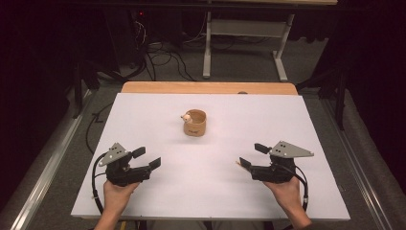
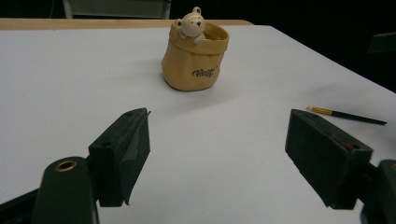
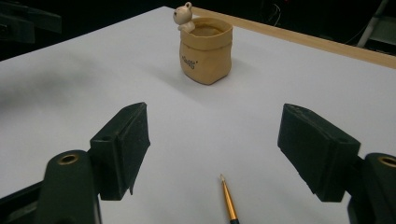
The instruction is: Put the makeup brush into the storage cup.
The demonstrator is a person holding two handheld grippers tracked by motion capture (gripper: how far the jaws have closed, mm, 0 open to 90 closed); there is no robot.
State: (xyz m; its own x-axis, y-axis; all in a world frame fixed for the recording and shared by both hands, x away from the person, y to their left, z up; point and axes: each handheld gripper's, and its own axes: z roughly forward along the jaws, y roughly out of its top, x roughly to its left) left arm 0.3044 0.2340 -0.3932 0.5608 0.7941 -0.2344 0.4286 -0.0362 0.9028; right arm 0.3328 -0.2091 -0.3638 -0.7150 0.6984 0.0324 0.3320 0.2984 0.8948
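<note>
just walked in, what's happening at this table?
A person holds a hand-held gripper in each hand over a white table. Both the left hand-held gripper and the right hand-held gripper are open and hold nothing. A thin paintbrush lies on the table between the right one's jaws. A tan cup with a small bear on its rim stands farther back, untouched.

The left gripper (image 2: 218,154) holds its two black jaws wide apart over the white table (image 2: 70,79). Beyond them stands a tan sack-shaped ceramic pot (image 2: 194,63) with a small cream bear (image 2: 190,24) on its rim. A thin gold-and-black paintbrush (image 2: 345,115) lies flat at the right, near the right jaw.
</note>
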